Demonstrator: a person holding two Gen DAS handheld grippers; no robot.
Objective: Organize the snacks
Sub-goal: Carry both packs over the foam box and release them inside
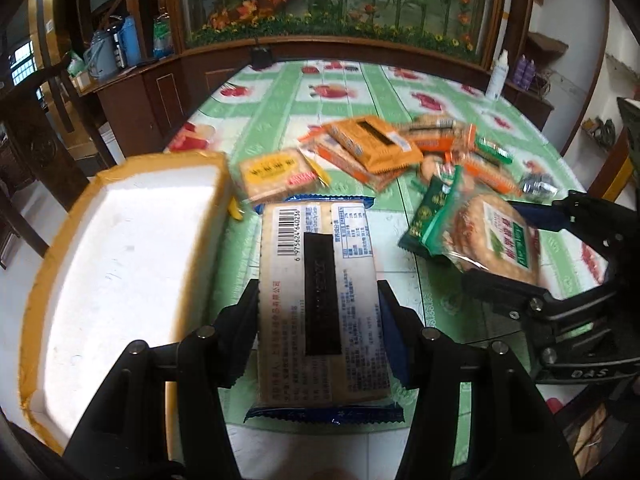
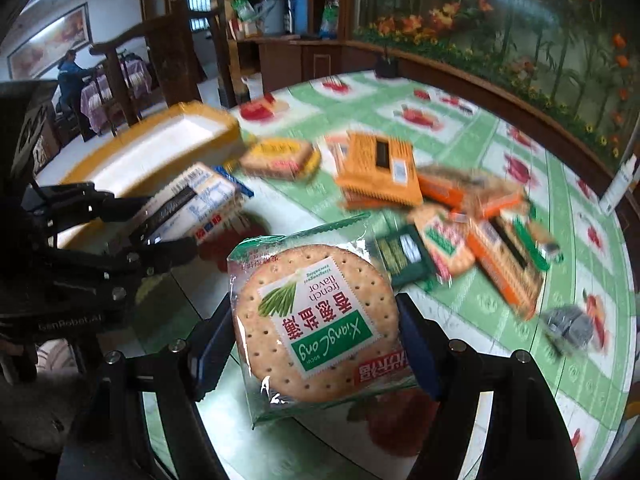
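green "xiangcong french flavor" lettering showed on the round cracker pack (image 2: pixel 316 320), pinched between the right gripper (image 2: pixel 316 344)'s half-open jaws above the counter (image 2: pixel 460 128). the left gripper (image 1: pixel 318 320)'s jaws sat narrow, clamped on a blue-edged cracker pack (image 1: pixel 318 300), barcode 6 975624 640236, held just beside the white foam box (image 1: pixel 120 260). orange packs (image 1: pixel 372 144) lay piled on the counter beyond.

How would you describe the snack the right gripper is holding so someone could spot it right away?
Start at the round table with the green patterned cloth, at the near side from the snack pile. The right gripper is shut on a clear packet of round crackers. Its green label and single big round cracker set it apart from the rectangular orange packs.
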